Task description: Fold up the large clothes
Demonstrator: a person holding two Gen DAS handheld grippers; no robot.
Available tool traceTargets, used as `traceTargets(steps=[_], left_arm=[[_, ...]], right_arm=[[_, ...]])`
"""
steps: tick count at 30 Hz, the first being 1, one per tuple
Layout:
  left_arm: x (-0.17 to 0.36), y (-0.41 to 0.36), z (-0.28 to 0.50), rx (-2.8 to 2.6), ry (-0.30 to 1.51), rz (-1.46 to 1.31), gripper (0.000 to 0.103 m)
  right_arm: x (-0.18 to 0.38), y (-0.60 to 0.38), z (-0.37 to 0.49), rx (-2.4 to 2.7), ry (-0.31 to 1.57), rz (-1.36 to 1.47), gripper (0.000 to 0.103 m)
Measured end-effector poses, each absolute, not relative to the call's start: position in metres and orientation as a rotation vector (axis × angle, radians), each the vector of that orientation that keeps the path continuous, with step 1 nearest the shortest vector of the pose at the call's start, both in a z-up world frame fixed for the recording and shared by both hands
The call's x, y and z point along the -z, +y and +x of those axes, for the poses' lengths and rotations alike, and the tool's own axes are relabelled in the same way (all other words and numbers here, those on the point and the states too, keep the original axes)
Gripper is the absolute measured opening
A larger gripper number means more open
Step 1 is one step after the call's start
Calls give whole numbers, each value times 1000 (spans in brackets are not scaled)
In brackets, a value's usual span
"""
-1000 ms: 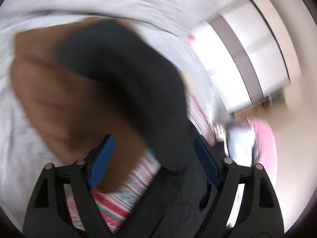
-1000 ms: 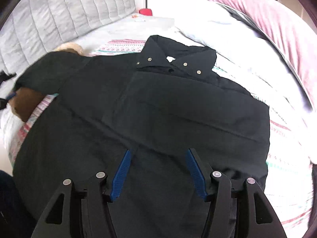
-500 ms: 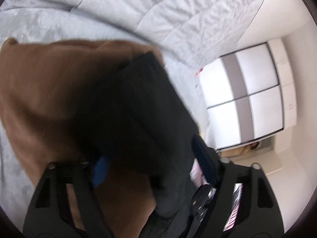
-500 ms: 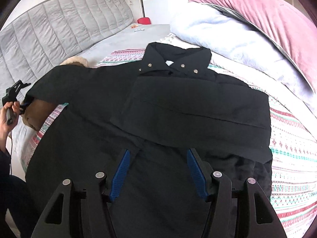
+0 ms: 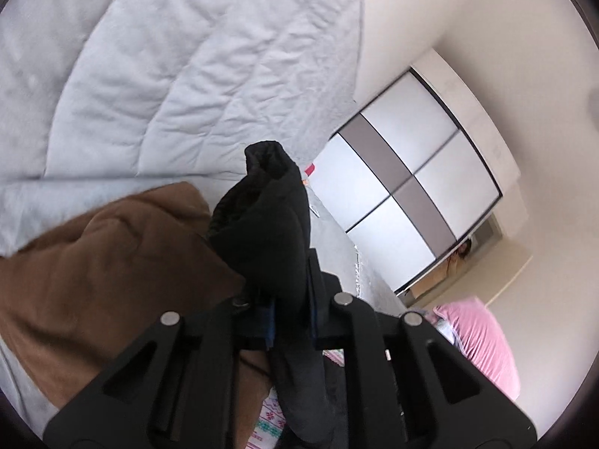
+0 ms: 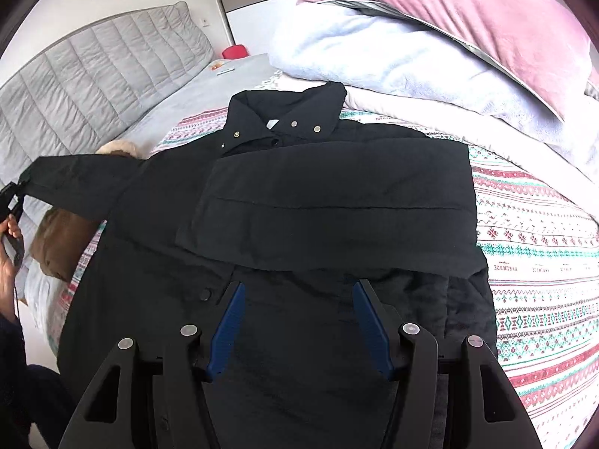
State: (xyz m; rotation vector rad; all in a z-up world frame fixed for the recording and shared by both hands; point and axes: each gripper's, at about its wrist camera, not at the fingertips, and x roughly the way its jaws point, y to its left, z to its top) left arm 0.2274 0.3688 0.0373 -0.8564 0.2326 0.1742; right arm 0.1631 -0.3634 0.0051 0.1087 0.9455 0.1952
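right hand-held gripper (image 6: 299,321): jaws wide apart, nothing between them, hovering over the lower front of the black coat (image 6: 284,224).
left hand-held gripper (image 5: 292,321): clamped on the cuff end of the coat's sleeve (image 5: 267,224), fabric bunched and sticking up past the blue pads.
coat position: flat on the patterned bedspread (image 6: 543,232), collar away from the right camera; one sleeve already lies folded across the chest, the other sleeve (image 6: 78,183) is stretched out sideways toward the bed edge.
step in hand: my read — bring the stretched sleeve across the chest.
how to do it well: keep the pinch firm on the cuff, lift just enough to clear the body, carry it over in a flat arc, lay it parallel to the folded sleeve; the free gripper could press the shoulder so the body doesn't drag.
risk: padded fabric looks bulky — may spring back.
nearby: brown garment (image 5: 101,269) under the raised sleeve.
far: grey quilted headboard (image 6: 97,75), pink pillow (image 6: 468,11).
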Motion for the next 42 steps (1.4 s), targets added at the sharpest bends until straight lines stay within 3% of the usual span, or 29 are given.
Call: traceTargets(steps=[8,11,12,13,25,26,28,31,42], left_arm=[[2,400,226,-199,295,-996,16],[14,405,224,-201,299,-1072,36],[20,408,222,-212,303,-1111,49],[24,410,222,-220,304,-1137,52],[38,404,226,-297,333,-1079,52],[32,401,225,-291,316,-1054,50],[16,394,221,-264,265,-1006,33],[-5,382,217,-227,216,-953,22],[-101,266,206,16,110,-731,18]], right_arm=[[-14,-373,155,-195,922,132,61],[-14,-374,155,-197,926,134,61],[-13,-374,155,-196,926,133,61],[-13,-374,156,-195,927,134,61],[-13,-374,158,-196,928,164,61],[-14,-376,158,-197,929,178,61],[-13,-378,158,-193,933,189,61],[-12,-382,158,-183,934,197,61],[-10,-416,164,-166,942,386,61]])
